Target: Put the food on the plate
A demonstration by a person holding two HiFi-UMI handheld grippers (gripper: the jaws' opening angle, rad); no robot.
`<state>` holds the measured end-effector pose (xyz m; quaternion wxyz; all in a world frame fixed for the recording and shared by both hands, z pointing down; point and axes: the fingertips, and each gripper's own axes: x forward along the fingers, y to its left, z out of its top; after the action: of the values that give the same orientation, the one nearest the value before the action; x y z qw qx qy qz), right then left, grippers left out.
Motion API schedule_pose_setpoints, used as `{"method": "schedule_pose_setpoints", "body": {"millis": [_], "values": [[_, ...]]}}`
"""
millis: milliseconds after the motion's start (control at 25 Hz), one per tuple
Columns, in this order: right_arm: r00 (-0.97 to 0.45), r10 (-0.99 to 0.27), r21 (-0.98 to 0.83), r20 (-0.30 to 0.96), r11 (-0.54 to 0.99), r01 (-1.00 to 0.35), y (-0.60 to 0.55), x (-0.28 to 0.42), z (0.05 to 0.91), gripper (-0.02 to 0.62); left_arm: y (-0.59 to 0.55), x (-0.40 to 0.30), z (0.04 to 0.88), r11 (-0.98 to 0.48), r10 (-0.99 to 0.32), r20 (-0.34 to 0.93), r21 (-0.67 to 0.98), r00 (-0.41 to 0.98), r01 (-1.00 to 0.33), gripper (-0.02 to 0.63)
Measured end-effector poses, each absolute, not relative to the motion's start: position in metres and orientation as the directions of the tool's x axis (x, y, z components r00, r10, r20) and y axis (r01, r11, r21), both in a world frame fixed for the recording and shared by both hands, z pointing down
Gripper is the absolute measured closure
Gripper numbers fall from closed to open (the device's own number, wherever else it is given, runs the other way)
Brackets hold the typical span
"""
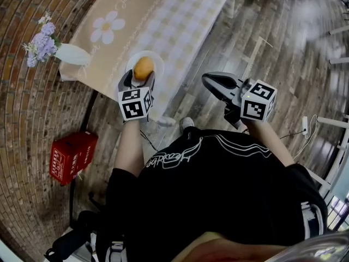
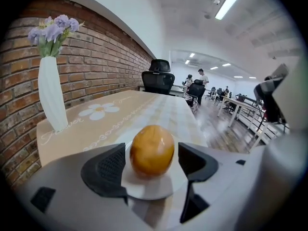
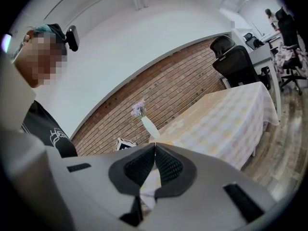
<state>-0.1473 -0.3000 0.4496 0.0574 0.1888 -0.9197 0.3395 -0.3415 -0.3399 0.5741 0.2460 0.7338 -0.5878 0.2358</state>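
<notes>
**A:** One round orange food [image 2: 152, 150], sitting on the one white plate [image 2: 147, 190] near the edge of the surface [image 1: 163, 15].
**B:** And the left tool [image 1: 139, 82]?
**A:** Jaws wide apart, one on each side of the food, neither pressing it.
**B:** The right tool [image 3: 154, 162]?
**A:** Jaws together, nothing between them, held off to the side above the floor [image 1: 272, 42].
**B:** I count one white vase [image 1: 73, 54] of purple flowers [image 1: 41, 44] at the surface's corner, and one red box [image 1: 72, 156] down on the floor.
</notes>
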Motion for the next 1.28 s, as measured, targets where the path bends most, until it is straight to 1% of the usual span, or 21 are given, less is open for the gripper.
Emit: {"method": "schedule_pose_setpoints", "body": {"millis": [120,320,440,520,600,720,880,960,1080,1280], "values": [[-0.93,-0.305,-0.596,0.203,0.715,-0.365,-0.296,-0.142,0.439,0.598,-0.33,-0.343,0.562,-0.164,-0.753,0.634,0.081,0.178,-0.983,0.285],[-0.947,-0.284,-0.579,0.153,0.75,-0.319,-0.286,-0.132,0.416,0.598,-0.299,-0.344,0.532,-0.083,-0.774,0.622,0.086,0.119,-0.993,0.287],[-0.951,-0.28,-0.563,0.134,0.768,-0.305,-0.274,-0.123,0.403,0.598,-0.275,-0.327,0.503,-0.092,-0.798,0.586,0.115,0.142,-0.989,0.288],[-0.954,-0.275,-0.554,0.121,0.778,-0.295,-0.264,-0.116,0.395,0.598,-0.26,-0.306,0.481,-0.132,-0.808,0.555,0.159,0.199,-0.978,0.298],[-0.957,-0.268,-0.547,0.11,0.788,-0.283,-0.252,-0.109,0.388,0.598,-0.244,-0.283,0.457,-0.176,-0.816,0.514,0.214,0.264,-0.961,0.336],[-0.962,-0.258,-0.542,0.087,0.798,-0.263,-0.236,-0.1,0.379,0.598,-0.221,-0.249,0.422,-0.238,-0.826,0.438,0.3,0.355,-0.924,0.421],[-0.968,-0.244,-0.541,0.064,0.806,-0.239,-0.217,-0.092,0.372,0.598,-0.192,-0.211,0.384,-0.314,-0.824,0.334,0.403,0.457,-0.86,0.495],[-0.971,-0.234,-0.541,0.059,0.809,-0.228,-0.207,-0.09,0.37,0.598,-0.178,-0.194,0.371,-0.351,-0.818,0.301,0.413,0.49,-0.84,0.562],[-0.976,-0.209,-0.534,0.057,0.82,-0.207,-0.194,-0.089,0.367,0.598,-0.162,-0.178,0.357,-0.386,-0.814,0.28,0.396,0.51,-0.833,0.586],[-0.981,-0.191,-0.515,0.047,0.836,-0.187,-0.179,-0.085,0.356,0.598,-0.149,-0.164,0.339,-0.405,-0.82,0.246,0.39,0.517,-0.827,0.594]]}}
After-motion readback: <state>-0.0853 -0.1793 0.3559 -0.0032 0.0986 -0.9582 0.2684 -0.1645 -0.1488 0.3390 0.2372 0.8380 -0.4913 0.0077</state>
